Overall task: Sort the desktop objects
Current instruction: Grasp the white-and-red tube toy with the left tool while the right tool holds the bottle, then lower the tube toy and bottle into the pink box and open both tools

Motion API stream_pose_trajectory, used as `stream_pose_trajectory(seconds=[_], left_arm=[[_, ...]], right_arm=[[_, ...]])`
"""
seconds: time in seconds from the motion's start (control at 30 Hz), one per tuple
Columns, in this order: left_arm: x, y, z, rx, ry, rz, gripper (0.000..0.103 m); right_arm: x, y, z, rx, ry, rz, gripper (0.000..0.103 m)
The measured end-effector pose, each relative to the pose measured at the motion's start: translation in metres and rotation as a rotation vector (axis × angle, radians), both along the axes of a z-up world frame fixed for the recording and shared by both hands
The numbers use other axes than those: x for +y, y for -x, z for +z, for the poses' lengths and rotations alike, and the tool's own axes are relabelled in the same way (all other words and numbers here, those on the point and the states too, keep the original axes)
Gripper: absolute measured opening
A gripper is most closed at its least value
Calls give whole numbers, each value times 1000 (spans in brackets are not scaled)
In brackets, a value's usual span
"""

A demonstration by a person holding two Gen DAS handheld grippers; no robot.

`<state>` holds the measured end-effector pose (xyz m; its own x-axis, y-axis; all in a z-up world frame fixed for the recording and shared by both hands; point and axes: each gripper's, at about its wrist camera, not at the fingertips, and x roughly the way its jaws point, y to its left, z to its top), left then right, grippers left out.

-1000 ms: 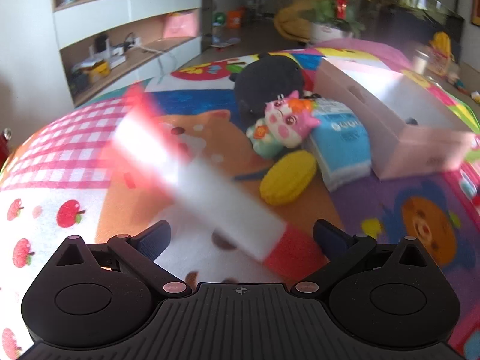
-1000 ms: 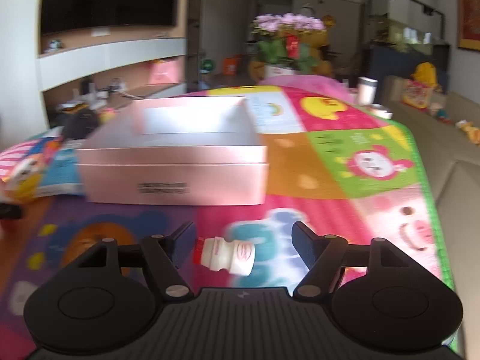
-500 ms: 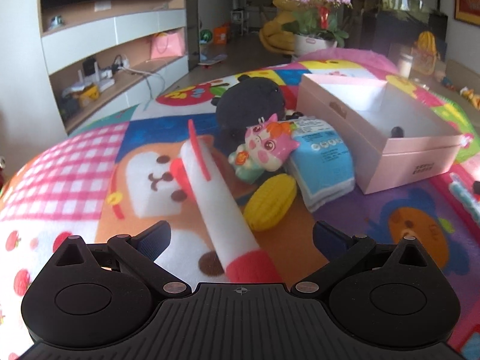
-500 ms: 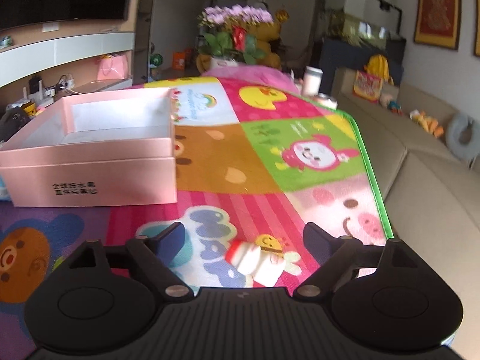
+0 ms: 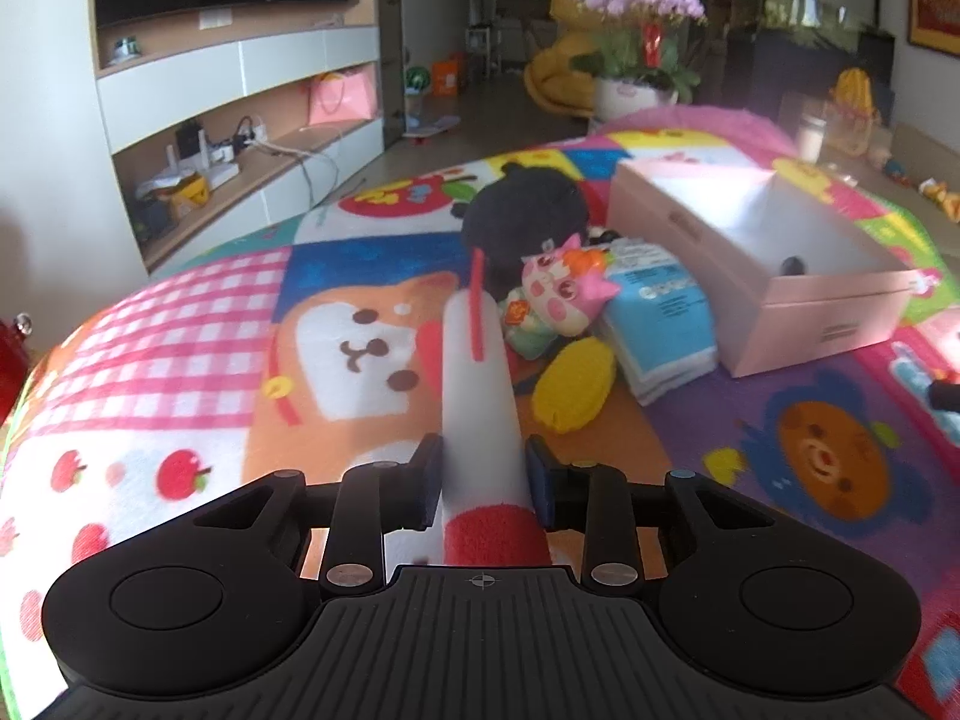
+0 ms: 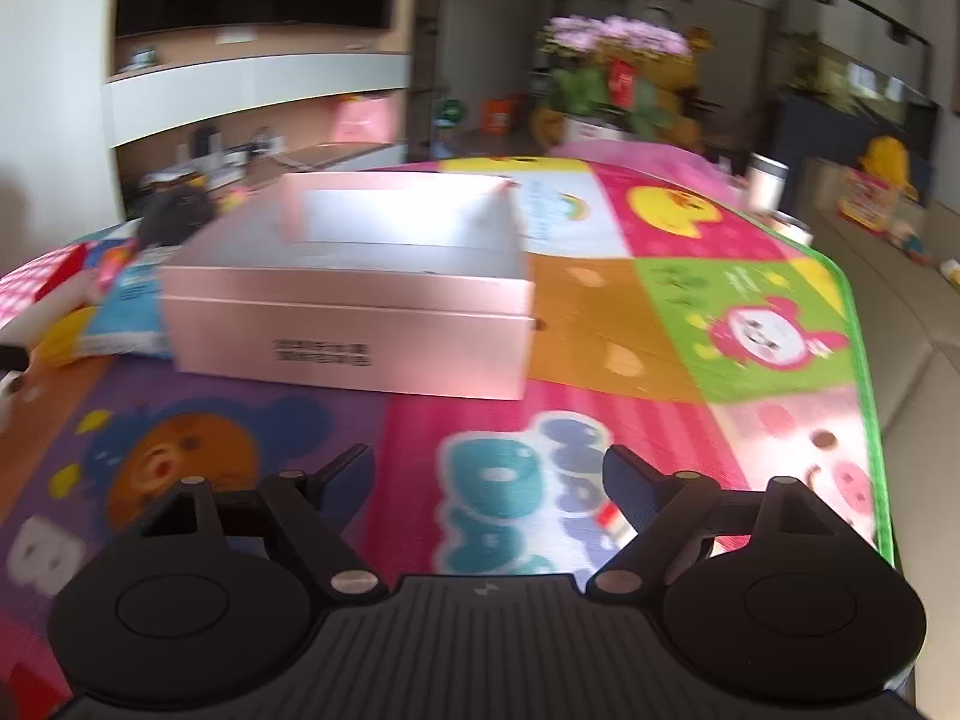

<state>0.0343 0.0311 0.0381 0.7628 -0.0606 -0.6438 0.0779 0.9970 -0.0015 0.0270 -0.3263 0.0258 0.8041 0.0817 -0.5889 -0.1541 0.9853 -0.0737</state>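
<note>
Your left gripper (image 5: 483, 480) pinches a white tube with red ends (image 5: 480, 396), its far tip raised over the play mat (image 5: 180, 360); only this view shows the dark item (image 5: 791, 265) inside the pink box (image 5: 810, 312). Your right gripper (image 6: 489, 480) is narrowing with only mat between its fingers. A red-and-white scrap (image 6: 611, 519) by its right finger may be the small bottle; blur and the finger hide most of it.
</note>
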Motion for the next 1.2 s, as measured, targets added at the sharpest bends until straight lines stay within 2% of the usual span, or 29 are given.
stream_pose_trajectory(seconds=[0.1,0.2,0.33,0.4,0.5,0.57,0.67,0.7,0.83,1.0,1.13,1.2], left_arm=[[-2,18,10,-24,10,-35,32],[-7,28,12,-30,15,-69,32],[-10,24,1,14,33,-67,32],[-10,21,-4,38,49,-59,32],[-11,23,-7,49,58,-63,35],[-11,25,-7,51,56,-65,38],[-11,26,-6,45,56,-64,51],[-10,26,-6,44,56,-65,52],[-12,19,-8,55,52,-73,54],[-16,5,-16,75,56,-46,54],[-18,4,-21,73,36,-44,49],[-17,5,-21,67,25,-38,40]], right_arm=[[7,18,7,-3,3,93,84],[8,42,9,-32,26,103,84],[-14,46,3,-31,21,-18,81],[-29,34,-1,4,-4,-103,64],[-55,8,-8,46,-90,-200,63],[-65,-9,-15,79,-140,-220,63],[-66,-27,-24,121,-152,-242,63],[-65,-28,-24,118,-154,-245,60],[-61,-30,-22,106,-137,-210,48],[-50,-41,-18,89,-114,-177,46],[-31,-29,-4,58,-113,-107,46],[-18,-17,4,45,-109,-49,46]])
